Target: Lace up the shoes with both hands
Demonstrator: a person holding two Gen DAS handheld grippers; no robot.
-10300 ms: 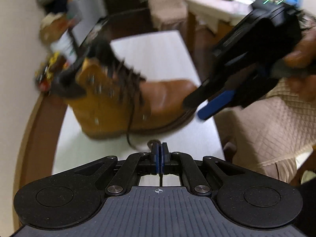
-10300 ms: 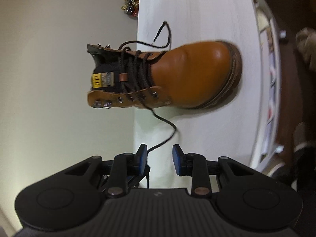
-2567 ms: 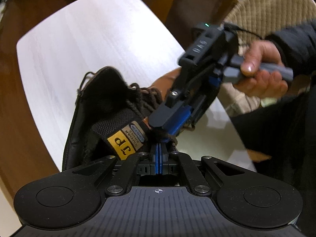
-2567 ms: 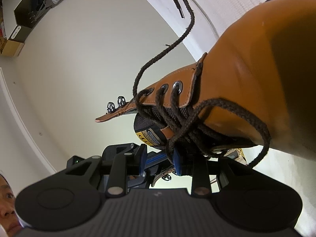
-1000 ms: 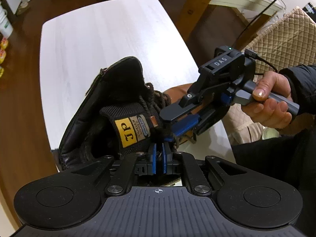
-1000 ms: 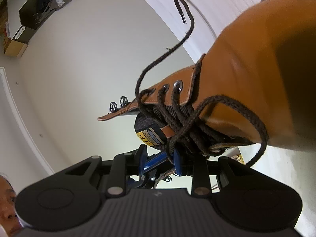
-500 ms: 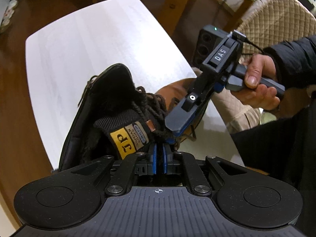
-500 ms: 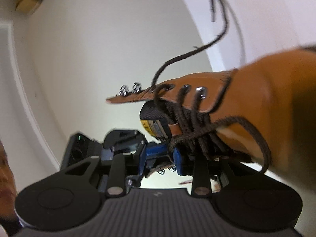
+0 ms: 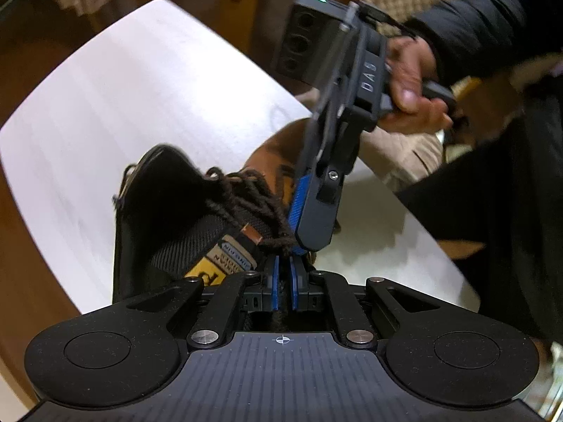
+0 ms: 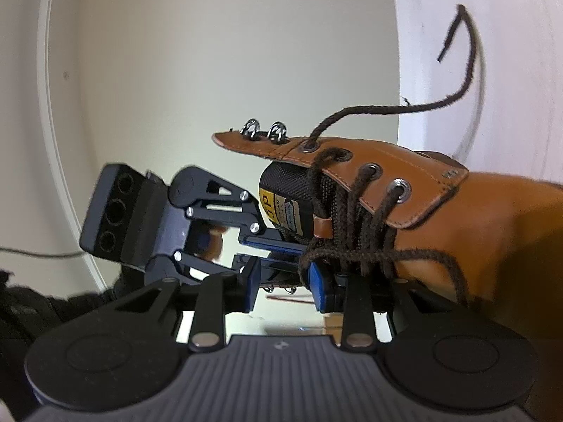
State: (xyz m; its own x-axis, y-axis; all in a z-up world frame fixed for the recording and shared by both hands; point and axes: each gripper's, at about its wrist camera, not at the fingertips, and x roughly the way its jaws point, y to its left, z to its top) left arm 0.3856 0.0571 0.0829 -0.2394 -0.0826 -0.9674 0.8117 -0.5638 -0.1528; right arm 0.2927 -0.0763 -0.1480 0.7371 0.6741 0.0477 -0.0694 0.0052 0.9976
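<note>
A tan leather boot (image 10: 492, 218) with dark brown laces (image 9: 246, 197) lies on a white table (image 9: 123, 88). Its black tongue with a yellow label (image 9: 225, 256) faces my left gripper (image 9: 283, 263), which points down at the boot's top and is shut on a strand of lace. My right gripper (image 9: 306, 242), in a person's hand (image 9: 408, 74), reaches in from the upper right. In its own view the right gripper (image 10: 283, 277) stands open, with a lace crossing at its right pad (image 10: 316, 281). The left gripper (image 10: 299, 251) meets it there. A loose lace end (image 10: 468, 35) trails over the table.
Two empty metal hooks (image 10: 264, 130) sit at the top of the boot's flap. A quilted beige chair (image 9: 415, 10) stands beyond the table's right edge, and brown floor (image 9: 28, 218) lies to the left. A dark sleeve (image 9: 475, 17) fills the upper right.
The right gripper has rolled and risen, so the boot now looks more level in its view. The left gripper has rolled too and still pinches the lace.
</note>
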